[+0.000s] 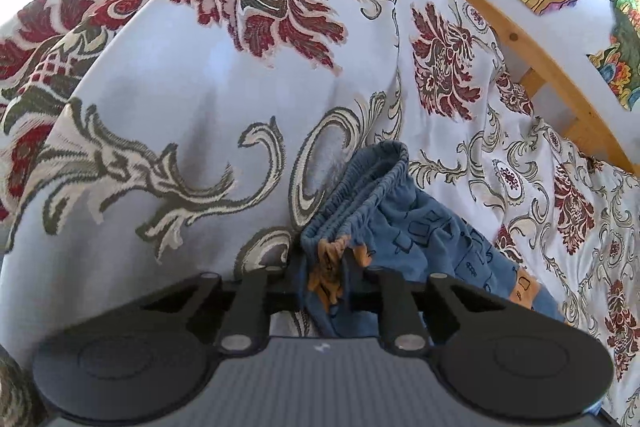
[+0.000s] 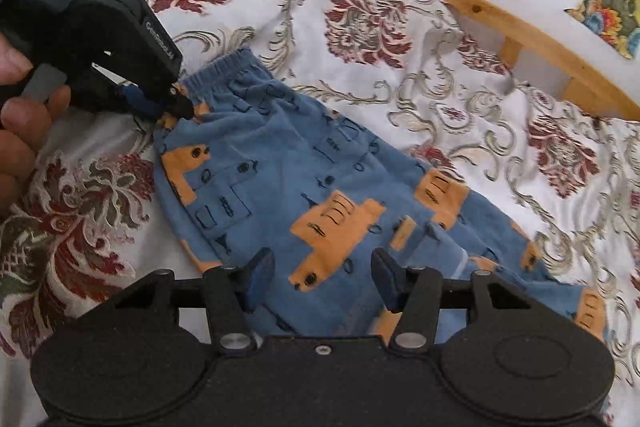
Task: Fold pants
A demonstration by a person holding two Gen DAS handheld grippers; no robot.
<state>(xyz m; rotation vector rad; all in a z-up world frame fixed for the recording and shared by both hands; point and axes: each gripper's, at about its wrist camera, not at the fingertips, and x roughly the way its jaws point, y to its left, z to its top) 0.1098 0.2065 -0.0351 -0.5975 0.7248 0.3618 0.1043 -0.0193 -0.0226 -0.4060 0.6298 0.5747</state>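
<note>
The pants (image 2: 320, 179), soft, light and limp, lie flat mid-frame on the bed (image 2: 460, 75), the left tool (image 2: 182, 109) pinching the waistband at upper left, the right tool (image 2: 320, 279) spread over a leg, best gripped at its edge.

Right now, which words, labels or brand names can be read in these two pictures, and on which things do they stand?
"GenRobot.AI": white print on the left gripper body.
"S": the end of a larger word on its handle, the rest cut off.
Small white lines below it: too small to read.
The pants show printed shapes, no words.
</note>
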